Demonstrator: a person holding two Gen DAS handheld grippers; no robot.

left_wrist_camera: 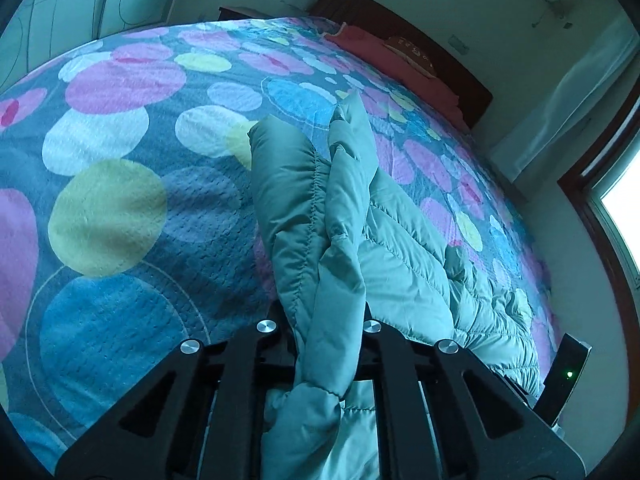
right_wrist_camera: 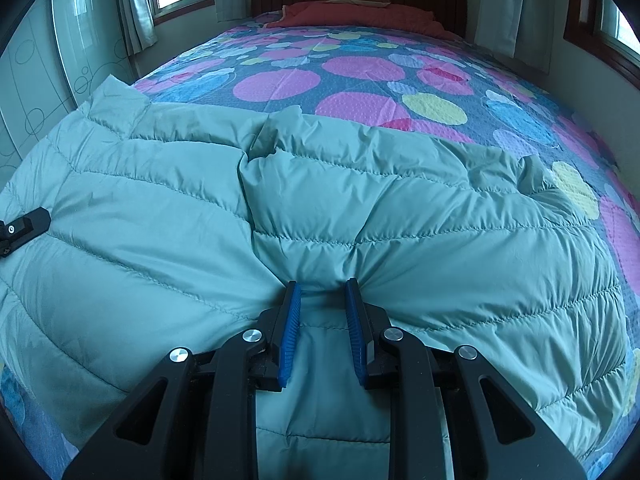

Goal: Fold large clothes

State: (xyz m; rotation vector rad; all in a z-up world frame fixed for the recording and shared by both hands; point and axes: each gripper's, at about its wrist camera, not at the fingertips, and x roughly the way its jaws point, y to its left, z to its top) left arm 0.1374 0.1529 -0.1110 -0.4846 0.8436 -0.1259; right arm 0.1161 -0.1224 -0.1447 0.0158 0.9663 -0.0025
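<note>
Already both claws pinch the jacket (right_wrist_camera: 360, 208): left claw (left_wrist_camera: 328, 320) clamped on a bunched edge, right claw (right_wrist_camera: 320, 312) part-closed on a fold; slippery fabric could slide free.

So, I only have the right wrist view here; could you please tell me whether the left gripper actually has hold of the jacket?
Observer: Yes. The left gripper is shut on a bunched fold of the green puffer jacket, and the fabric rises out of its jaws.
Operator: Thank you. Is the bedspread to the left of that fold bare?
Observer: It is; only the dotted bedspread shows there, with no jacket on it.
Operator: And can you see my gripper from that side?
Observer: Only a black part with a small green light at the jacket's far edge; its jaws are out of that view.
</note>
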